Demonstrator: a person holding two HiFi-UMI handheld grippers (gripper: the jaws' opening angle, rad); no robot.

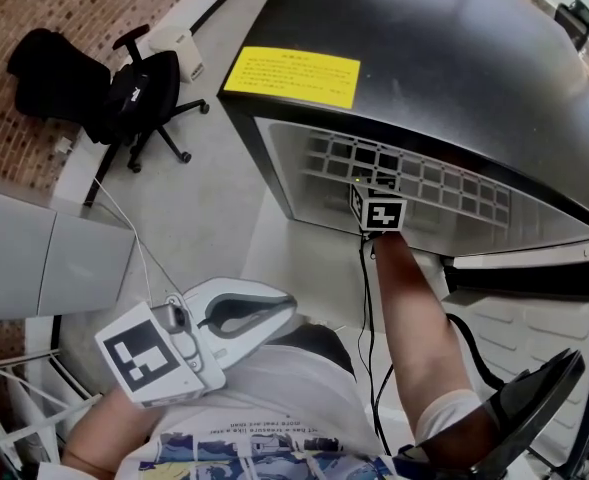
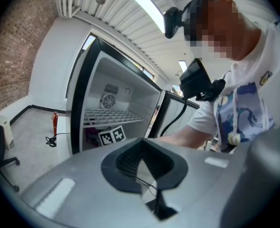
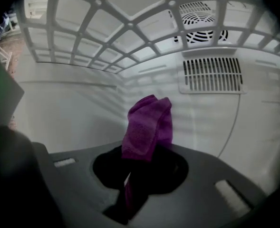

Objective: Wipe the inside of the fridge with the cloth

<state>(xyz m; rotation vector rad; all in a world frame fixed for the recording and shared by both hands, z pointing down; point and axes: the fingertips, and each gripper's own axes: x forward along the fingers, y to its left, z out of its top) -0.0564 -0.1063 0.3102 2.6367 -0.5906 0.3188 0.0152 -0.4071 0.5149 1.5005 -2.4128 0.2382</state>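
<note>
In front of the open tall fridge with the dark steel top and white plastic lining, the person leans in with one arm only. That makes sense to me: the space under the white wire shelf looks tight, and one tool is enough for wiping.

The left gripper, a grey moulded two-jaw tool, hangs by the person's chest. Its jaws are together on nothing, so I take it to be parked out of the way.

The right gripper is well inside, below the shelf, and aimed at the back wall with its slotted white vent. Its jaws are clamped on the folded purple terry cloth. The cloth sticks up past the jaw tips, so fabric rather than plastic would meet the lining first.

From above, only that gripper's black-and-white marker cube shows at the fridge's mouth. The jaws and the cloth are covered there by the shelf and the steel top. I cannot tell whether the cloth touches the back wall; it looks near, perhaps just short of it. The gripper's own body blocks the compartment's floor.
</note>
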